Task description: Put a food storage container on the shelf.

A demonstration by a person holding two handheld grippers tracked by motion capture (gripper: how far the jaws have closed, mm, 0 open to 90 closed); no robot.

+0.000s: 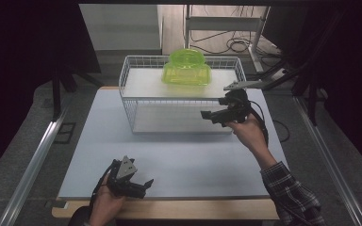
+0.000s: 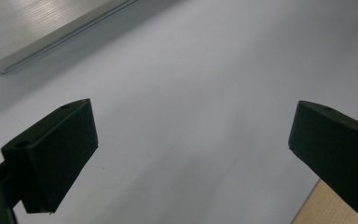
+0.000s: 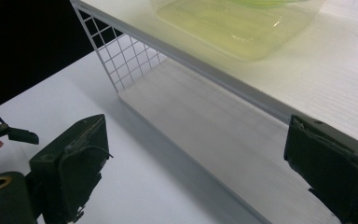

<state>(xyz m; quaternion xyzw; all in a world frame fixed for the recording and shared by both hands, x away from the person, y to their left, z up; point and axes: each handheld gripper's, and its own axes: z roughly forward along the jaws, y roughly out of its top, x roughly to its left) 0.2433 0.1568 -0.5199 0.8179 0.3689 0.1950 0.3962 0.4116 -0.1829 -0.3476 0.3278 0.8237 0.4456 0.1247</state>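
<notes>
left tool [image 1: 140, 184] held low near the person's body, jaws spread wide; right tool [image 1: 213, 116] raised on an outstretched arm, jaws wide apart, empty.

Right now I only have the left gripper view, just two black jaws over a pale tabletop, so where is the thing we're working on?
Observer: A translucent green container sits on the top shelf of a white wire rack at the far side of the table.
Operator: Where is the right gripper?
Observer: The right gripper is held up at the rack's front right, level with the gap under the top shelf, pointing left.
Operator: Is it holding anything?
Observer: No. In the right gripper view its jaws stand wide apart with nothing between them.
Operator: And how far off is mine?
Observer: The left gripper is near the table's front edge, well short of the rack.
</notes>
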